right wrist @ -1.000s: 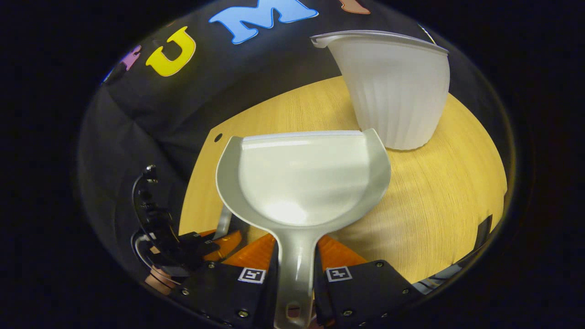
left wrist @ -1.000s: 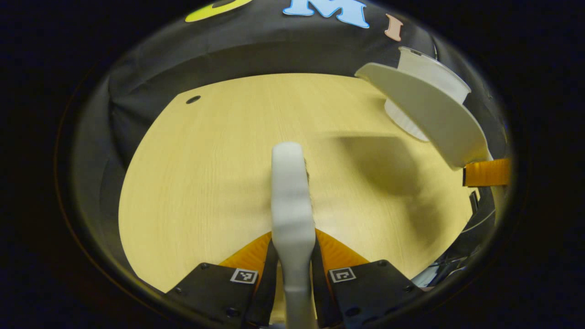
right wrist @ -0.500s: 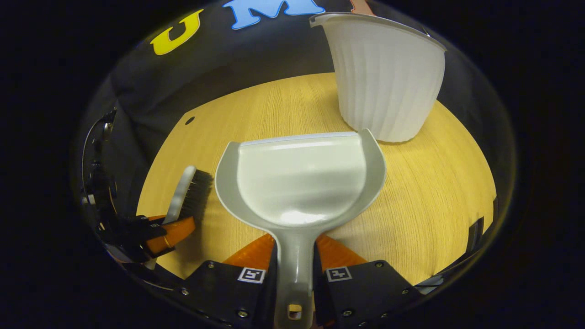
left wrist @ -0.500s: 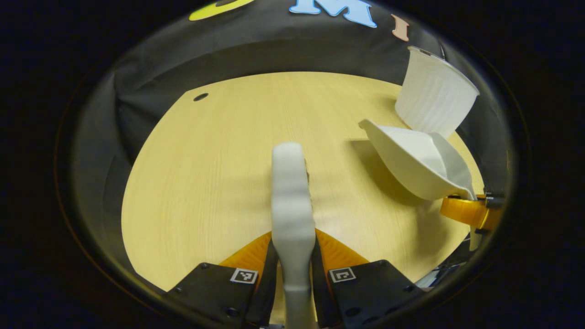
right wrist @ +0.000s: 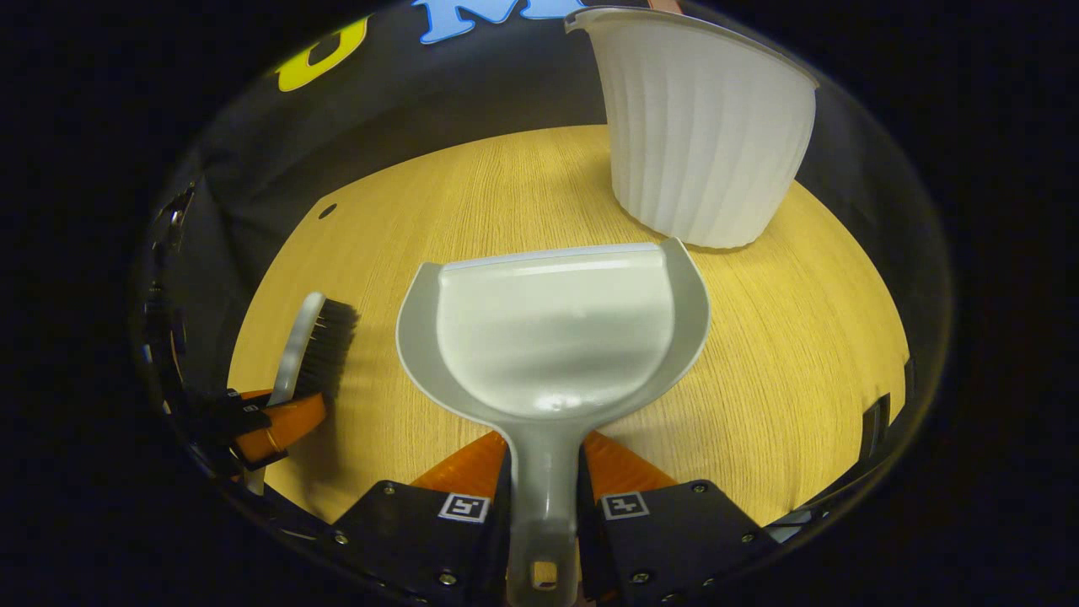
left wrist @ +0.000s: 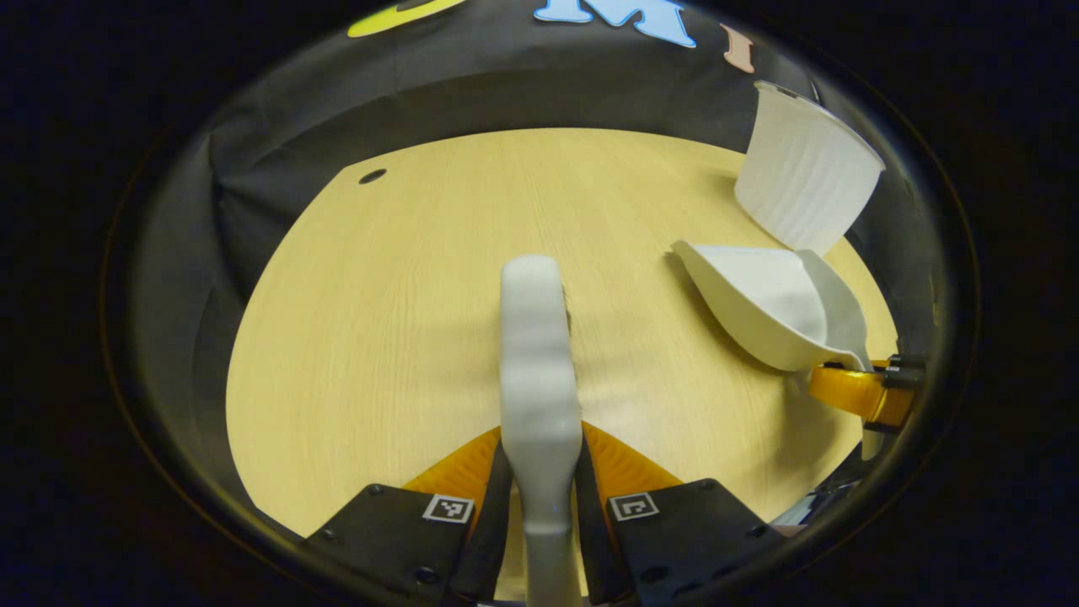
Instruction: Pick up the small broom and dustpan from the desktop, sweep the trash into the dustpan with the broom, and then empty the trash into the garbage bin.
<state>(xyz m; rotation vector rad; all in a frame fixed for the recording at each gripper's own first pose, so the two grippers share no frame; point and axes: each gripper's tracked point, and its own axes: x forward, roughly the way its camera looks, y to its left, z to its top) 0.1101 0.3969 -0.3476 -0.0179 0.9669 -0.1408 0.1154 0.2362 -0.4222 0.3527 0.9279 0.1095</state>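
Observation:
In the left gripper view my left gripper (left wrist: 539, 472) is shut on the small white broom (left wrist: 536, 354), whose back runs straight ahead over the wooden desktop (left wrist: 379, 320). The right gripper view shows that broom (right wrist: 310, 350) with dark bristles low at the left, held by the left gripper (right wrist: 270, 421). My right gripper (right wrist: 544, 472) is shut on the handle of the pale dustpan (right wrist: 552, 333), whose pan looks empty and lies low over the desktop (right wrist: 801, 354). The dustpan (left wrist: 771, 299) also appears at the right in the left gripper view. No trash is visible.
A white ribbed garbage bin (right wrist: 695, 135) stands on the desktop just beyond the dustpan, to the right; in the left gripper view the bin (left wrist: 805, 181) is at the far right. A small dark hole (left wrist: 372, 176) marks the desktop's far left corner.
The dustpan came down from beside the bin's rim to low over the desktop. The broom now shows beside it at the left in the right gripper view. Both grips are unchanged.

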